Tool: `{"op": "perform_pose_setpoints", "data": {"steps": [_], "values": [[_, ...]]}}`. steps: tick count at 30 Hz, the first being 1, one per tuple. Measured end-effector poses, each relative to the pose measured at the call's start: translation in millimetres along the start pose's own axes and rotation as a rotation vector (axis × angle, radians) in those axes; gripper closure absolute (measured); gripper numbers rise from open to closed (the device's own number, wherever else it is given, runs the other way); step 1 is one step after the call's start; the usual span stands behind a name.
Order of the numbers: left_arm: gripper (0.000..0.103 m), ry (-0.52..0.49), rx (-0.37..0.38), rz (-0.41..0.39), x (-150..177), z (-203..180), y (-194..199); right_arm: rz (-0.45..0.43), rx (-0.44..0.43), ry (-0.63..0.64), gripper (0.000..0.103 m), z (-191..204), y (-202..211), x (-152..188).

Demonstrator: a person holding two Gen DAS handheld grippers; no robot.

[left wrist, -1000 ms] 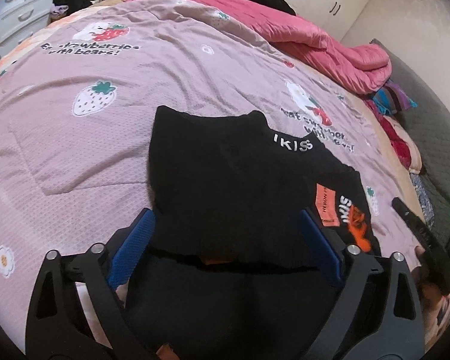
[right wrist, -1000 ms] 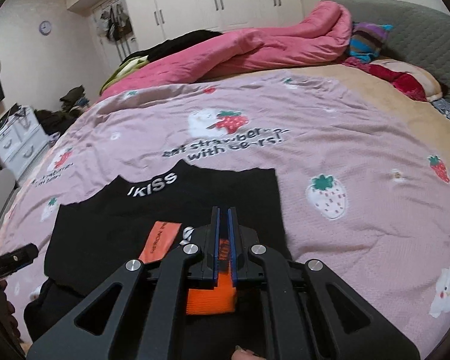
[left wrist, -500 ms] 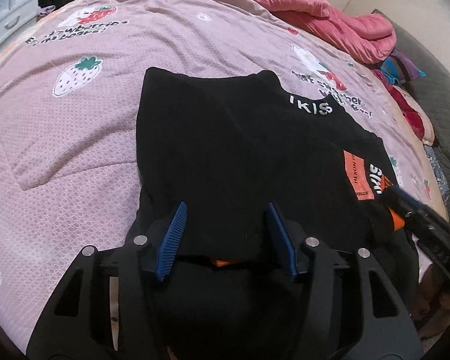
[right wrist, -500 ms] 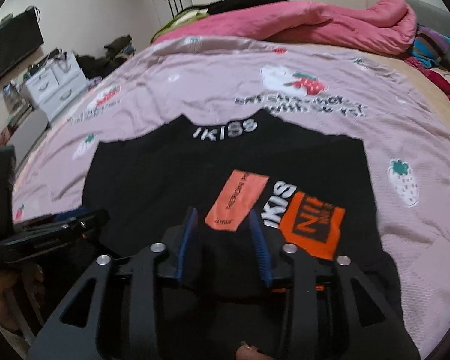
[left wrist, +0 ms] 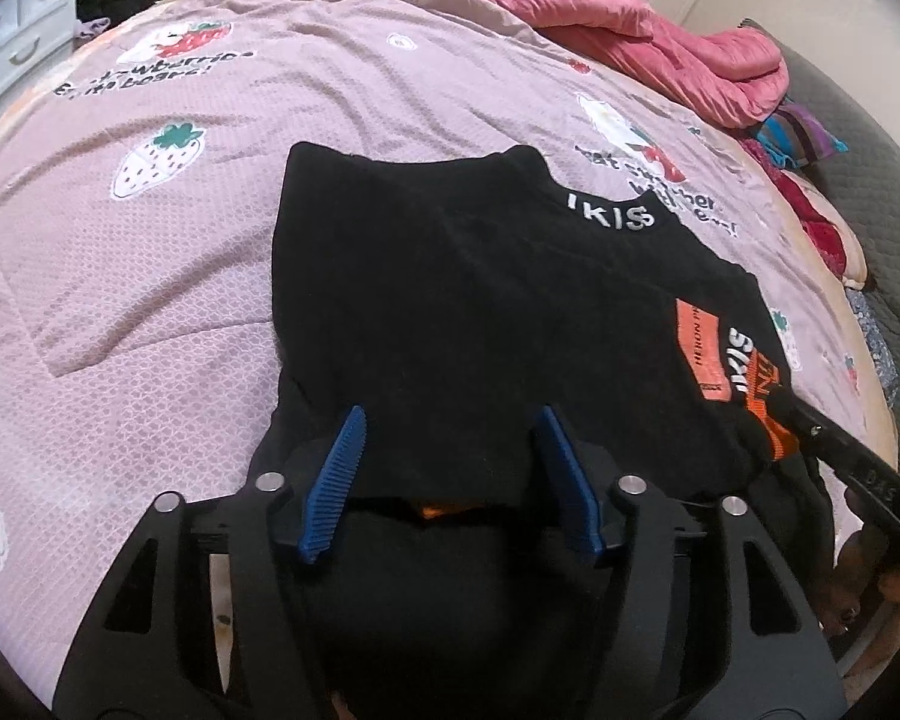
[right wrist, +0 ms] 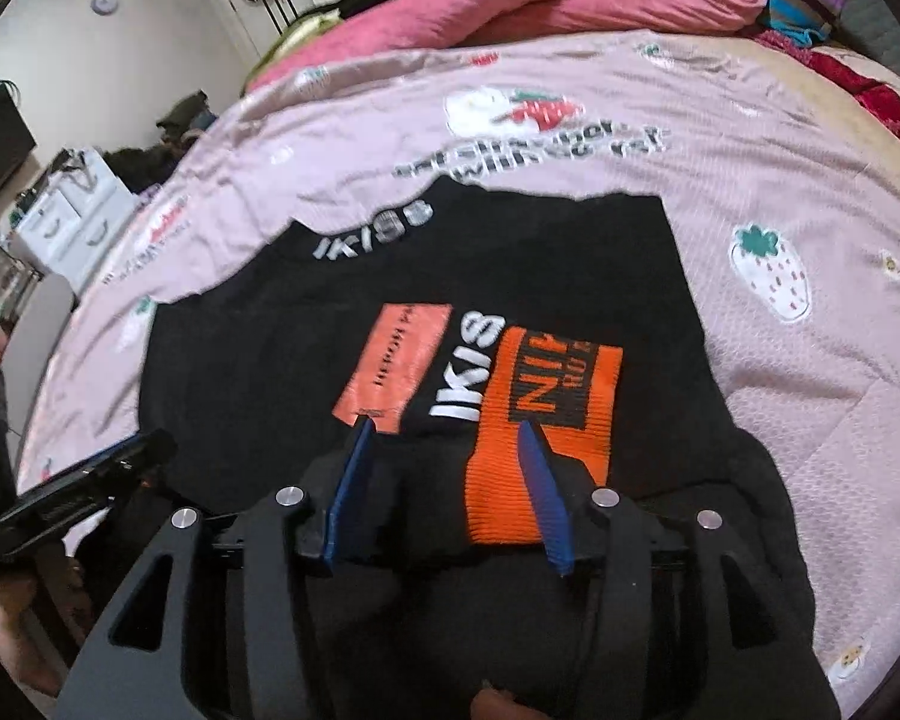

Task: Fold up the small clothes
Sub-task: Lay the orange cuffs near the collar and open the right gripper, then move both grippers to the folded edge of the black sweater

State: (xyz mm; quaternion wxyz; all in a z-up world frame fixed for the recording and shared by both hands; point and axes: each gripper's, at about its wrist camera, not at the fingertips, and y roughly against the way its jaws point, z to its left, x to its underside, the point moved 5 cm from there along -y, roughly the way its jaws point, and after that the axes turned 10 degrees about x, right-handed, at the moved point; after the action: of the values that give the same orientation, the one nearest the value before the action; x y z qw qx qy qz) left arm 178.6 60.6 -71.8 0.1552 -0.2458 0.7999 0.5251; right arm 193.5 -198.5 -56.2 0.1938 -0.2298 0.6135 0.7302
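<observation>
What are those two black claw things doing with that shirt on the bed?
A person is folding a black shirt on the pink blanket, with a gripper in each hand. The shirt lies flat, its bottom edge already turned up over the rest. The left gripper and the right gripper sit low at that near fold, side by side. Both sets of jaws are opening, with cloth between the blue fingers but not pinched, so it looks like they are letting go.

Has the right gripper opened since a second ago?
Yes. The right gripper, earlier clamped on the orange cuff, is opening and now straddles it on the black garment.
</observation>
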Motion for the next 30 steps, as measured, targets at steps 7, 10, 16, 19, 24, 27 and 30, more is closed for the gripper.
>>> {"op": "perform_pose_setpoints", "data": {"steps": [7,10,16,19,24,27,30], "values": [[0.045,0.001,0.014,-0.027,0,-8,16,-0.043,-0.018,-0.012,0.036,-5,20,-7],[0.042,0.002,0.017,-0.037,2,-9,22,-0.059,-0.022,-0.015,0.031,-6,27,-7],[0.027,-0.003,0.004,-0.067,2,-13,35,-0.084,-0.033,-0.024,0.019,-8,39,-7],[0.012,-0.005,0.000,-0.078,3,-14,43,-0.096,-0.043,-0.031,0.014,-8,46,-7],[0.009,-0.015,-0.011,-0.096,5,-17,54,-0.133,-0.054,-0.046,0.010,-10,59,-9],[0.009,-0.020,-0.008,-0.108,6,-19,62,-0.144,-0.058,-0.049,0.009,-11,66,-10],[0.009,-0.027,-0.010,-0.113,7,-21,67,-0.153,-0.055,-0.051,0.009,-12,71,-10]]}}
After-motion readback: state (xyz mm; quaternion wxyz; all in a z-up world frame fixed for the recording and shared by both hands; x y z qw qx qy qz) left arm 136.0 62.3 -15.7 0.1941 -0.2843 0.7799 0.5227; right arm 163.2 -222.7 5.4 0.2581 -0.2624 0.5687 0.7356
